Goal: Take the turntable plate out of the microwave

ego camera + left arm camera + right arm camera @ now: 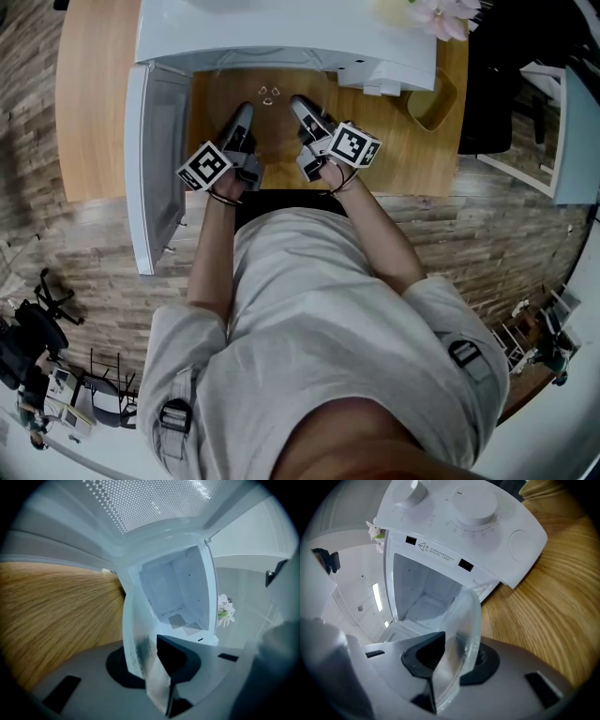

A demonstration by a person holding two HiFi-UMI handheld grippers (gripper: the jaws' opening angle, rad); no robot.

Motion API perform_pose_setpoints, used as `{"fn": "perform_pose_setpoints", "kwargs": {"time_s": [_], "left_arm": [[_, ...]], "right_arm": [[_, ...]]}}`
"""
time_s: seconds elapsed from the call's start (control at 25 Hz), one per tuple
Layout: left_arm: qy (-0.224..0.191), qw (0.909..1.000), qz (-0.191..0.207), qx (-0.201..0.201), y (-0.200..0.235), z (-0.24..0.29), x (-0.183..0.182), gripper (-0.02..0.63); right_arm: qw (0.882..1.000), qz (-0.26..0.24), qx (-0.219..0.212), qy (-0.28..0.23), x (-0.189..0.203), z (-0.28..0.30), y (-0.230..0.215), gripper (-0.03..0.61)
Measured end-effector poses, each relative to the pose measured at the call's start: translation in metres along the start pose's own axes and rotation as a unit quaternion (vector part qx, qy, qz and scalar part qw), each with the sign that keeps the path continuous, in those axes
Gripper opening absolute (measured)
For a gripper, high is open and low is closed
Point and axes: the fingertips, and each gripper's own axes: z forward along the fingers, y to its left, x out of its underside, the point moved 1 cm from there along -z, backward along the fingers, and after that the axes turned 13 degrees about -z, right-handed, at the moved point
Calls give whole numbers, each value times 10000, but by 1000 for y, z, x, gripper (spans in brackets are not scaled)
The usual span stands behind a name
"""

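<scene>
**Item:** clear round glass turntable plate (269,94). Upper centre of head view, just outside cavity mouth, over light wooden tabletop (94,103).
**Grip:** L gripper (246,112) clenched on plate's left rim; R gripper (300,103) clenched on right rim.
**Surrounds:** white microwave (281,37) at top edge, cavity open. White door (155,169) swung out along frame left, beside L gripper.
**Room:** bare wood btwn plate and near table edge. Yellowish open container (441,94) upper right, well apart.
</scene>
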Motion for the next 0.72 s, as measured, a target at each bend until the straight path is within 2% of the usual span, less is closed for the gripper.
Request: {"fn": "perform_pose_setpoints", "kwargs": {"time_s": [0.72], "left_arm": [[-53, 9998, 146, 142, -12, -18, 19, 89]], "right_arm": [[9988, -481, -12, -96, -3, -26, 12, 95]]}}
